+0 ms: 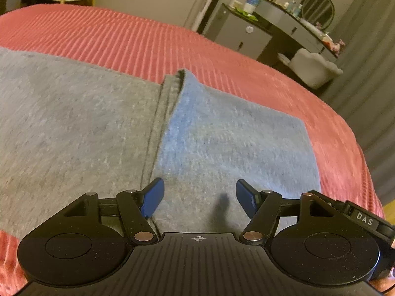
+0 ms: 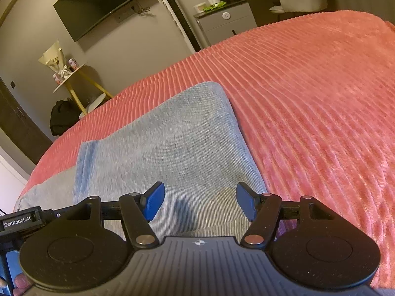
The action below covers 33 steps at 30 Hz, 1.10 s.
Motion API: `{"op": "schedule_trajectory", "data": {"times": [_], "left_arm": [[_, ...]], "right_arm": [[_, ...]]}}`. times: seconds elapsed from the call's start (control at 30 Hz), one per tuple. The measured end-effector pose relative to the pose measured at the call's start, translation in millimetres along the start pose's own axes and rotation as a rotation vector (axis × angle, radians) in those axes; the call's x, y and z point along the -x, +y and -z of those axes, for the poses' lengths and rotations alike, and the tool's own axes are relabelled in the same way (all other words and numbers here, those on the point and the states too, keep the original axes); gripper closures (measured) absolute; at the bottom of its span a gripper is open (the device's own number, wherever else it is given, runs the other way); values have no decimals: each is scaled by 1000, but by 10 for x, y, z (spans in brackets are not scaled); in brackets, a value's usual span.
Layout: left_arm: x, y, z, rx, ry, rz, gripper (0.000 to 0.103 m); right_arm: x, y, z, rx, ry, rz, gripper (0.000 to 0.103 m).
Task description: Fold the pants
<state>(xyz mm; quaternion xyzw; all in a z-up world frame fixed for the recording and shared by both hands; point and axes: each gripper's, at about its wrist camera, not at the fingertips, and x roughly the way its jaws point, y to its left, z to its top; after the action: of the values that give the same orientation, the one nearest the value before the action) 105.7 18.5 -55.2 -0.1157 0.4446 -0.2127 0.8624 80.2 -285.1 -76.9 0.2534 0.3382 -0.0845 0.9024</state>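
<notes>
Right, starting at the left of the left wrist view: the grey pants (image 1: 74, 123) fill the left and centre of the frame, lying flat on the coral ribbed bedspread (image 1: 123, 39). Moving toward the middle, a seam line runs up the frame and a folded-over layer (image 1: 227, 135) lies on top, its edge standing up slightly near the upper centre. That looks like a fold already laid, though how many are left I can't say. At the bottom centre the left gripper (image 1: 200, 197) hangs just above the fabric, blue fingers (image 1: 154, 197) spread apart and nothing between them, likely so the cloth can settle or a fresh edge can be picked. Far in the upper right sits a dresser (image 1: 246, 32) with a round mirror, well apart from the work.

Over to the right wrist view: at the upper left a dark TV (image 2: 103, 0) hangs on the wall, a small side table (image 2: 71, 79) below it. Through the centre the pants (image 2: 172, 143) stretch away up the frame, a rounded corner at the far end, the bedspread (image 2: 321, 98) bare to the right. At the bottom the right gripper (image 2: 200, 201) has its fingers (image 2: 246, 202) wide apart and empty, poised low over the near end of the cloth. My read: both hands are lined up along the near edge, ready to pinch it for the next fold.
</notes>
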Motion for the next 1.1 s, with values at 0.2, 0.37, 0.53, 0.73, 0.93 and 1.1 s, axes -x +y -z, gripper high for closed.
{"op": "schedule_trajectory", "data": {"times": [0.2,0.37,0.53,0.73,0.93,1.1], "left_arm": [[55,490,-131,230,-5,-205,27],[283,1011,-144,516,-51,-17,28],[179,828,-101,431,-2,106,24],[-105,487,-41,238,102,70,42],[-26,447,-35,197,52,63,89],[135,656,-80,267,-35,-35,93]], "right_arm": [[28,-38,0,-16,2,-3,36],[59,-37,4,-12,6,-11,30],[54,3,6,14,8,-11,26],[40,-4,-6,12,9,-12,25],[64,32,5,37,-14,-13,25],[98,51,15,51,-33,-12,23]]}}
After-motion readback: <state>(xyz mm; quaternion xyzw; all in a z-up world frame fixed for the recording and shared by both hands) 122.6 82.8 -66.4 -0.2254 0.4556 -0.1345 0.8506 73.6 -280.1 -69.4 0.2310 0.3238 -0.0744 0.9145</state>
